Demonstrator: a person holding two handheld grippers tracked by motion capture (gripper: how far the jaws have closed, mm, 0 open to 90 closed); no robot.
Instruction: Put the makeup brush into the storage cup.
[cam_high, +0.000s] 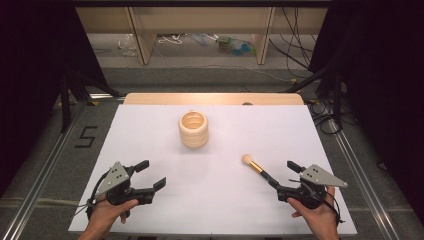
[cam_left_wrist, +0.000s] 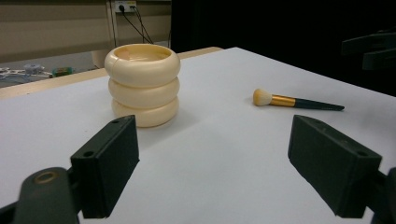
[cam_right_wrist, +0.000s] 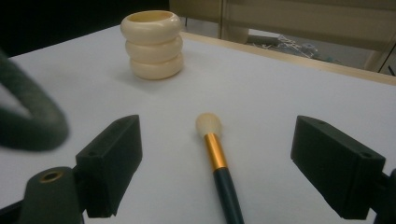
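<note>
Black grippers (cam_high: 148, 174) with blocky jaws, grey triangular plates, trailing cables

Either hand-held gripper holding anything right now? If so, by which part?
Nothing held. The right hand-held gripper is open, jaws either side of the makeup brush handle without touching it. The left hand-held gripper is open over bare table.

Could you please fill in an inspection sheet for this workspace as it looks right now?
Surface: white table sheet, flat, over a wooden tabletop.
Job's things: dark-handled makeup brush with gold ferrule lying flat; cream ribbed three-ring holder upright, apart from it.
Clutter: nothing seen on the sheet.
Grippers: left tongs open, nothing between the jaws; right tongs open, brush handle between the jaws, pads not pressing.
Cables: black cables on the floor beyond the table.
Surroundings: wooden bench legs, floor litter, dark curtains.
</note>
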